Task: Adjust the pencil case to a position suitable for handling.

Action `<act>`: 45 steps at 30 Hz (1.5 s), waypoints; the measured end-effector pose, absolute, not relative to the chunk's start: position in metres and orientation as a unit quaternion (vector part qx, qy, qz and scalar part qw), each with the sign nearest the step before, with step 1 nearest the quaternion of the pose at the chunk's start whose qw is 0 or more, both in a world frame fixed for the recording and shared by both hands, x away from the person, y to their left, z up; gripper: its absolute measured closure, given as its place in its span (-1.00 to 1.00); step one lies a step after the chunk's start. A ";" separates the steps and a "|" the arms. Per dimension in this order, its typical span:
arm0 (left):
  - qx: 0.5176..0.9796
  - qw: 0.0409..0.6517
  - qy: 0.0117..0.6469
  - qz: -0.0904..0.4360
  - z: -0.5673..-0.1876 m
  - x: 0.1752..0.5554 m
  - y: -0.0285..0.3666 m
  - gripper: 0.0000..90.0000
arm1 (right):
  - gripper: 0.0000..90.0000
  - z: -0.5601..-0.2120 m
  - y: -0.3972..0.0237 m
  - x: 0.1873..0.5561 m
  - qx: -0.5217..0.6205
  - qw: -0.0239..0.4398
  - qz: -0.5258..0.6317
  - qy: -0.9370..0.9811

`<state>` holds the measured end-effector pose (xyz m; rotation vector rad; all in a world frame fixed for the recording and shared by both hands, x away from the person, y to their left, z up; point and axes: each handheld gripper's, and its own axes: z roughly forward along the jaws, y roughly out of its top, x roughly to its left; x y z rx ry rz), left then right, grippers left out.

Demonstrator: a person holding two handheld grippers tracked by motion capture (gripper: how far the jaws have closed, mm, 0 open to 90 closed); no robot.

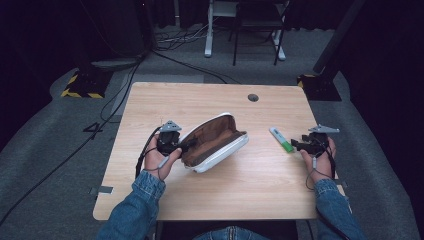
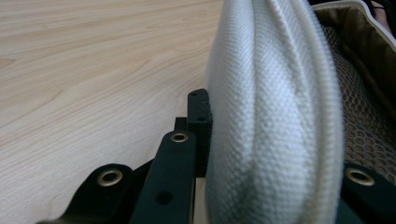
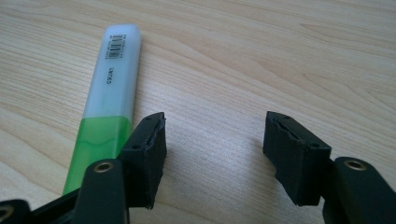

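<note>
barcode label on highlighter (image 3: 114,79), text too blurry 2 read.

highlighter (image 3: 108,105) label unreadable (too small), pouch (image 2: 275,116) edge-cropped

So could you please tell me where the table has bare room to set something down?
The table is bare along its near edge and across the far strip around the round hole. The middle is crowded: the open pouch in the left claw, and the highlighter by the right claw.
</note>
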<state>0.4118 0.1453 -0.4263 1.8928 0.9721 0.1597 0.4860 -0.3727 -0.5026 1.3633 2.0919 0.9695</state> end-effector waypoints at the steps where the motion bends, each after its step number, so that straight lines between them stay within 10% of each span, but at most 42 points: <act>1: 0.778 0.483 0.397 0.064 -0.426 0.411 0.144 0.85 | -0.12 -0.503 -0.373 0.486 0.495 0.229 0.352 0.760; 45: 0.825 0.472 0.309 -0.018 -0.455 0.394 0.083 0.84 | -0.12 -0.503 -0.372 0.485 0.494 0.228 0.352 0.762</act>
